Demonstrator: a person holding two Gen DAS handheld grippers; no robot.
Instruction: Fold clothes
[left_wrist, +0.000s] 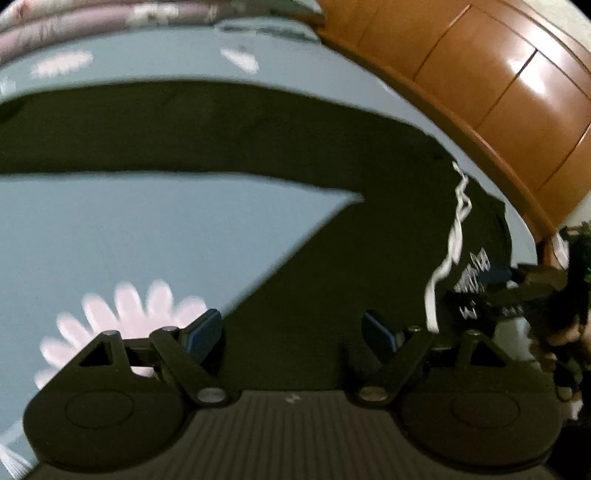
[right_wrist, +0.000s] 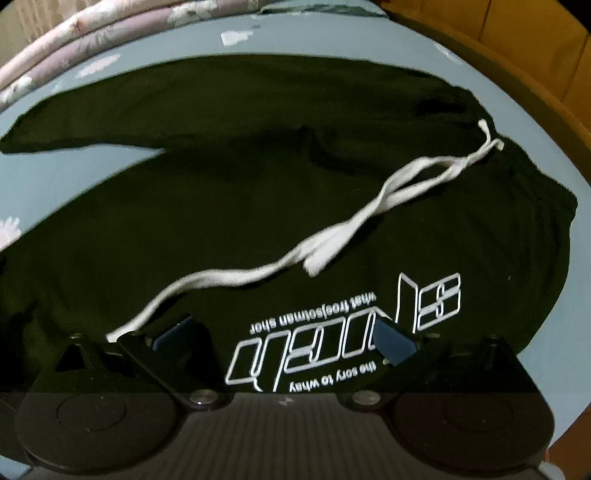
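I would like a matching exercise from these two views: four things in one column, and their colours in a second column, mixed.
Things:
1. trousers
2. drawstring
3. bedsheet
4. cabinet

Colours:
A. white
B. orange-brown wood
C. dark, nearly black
D. pale blue with pink flowers

Pairs: 1-C, 2-A, 3-D, 4-B

Each handheld gripper is matte black: two round hinge discs flank a ribbed grey centre plate, and angled link arms are pinned with silver screws. The left gripper (left_wrist: 291, 334) and the right gripper (right_wrist: 286, 338) both carry dark blue pads (left_wrist: 201, 332) on their fingertips.
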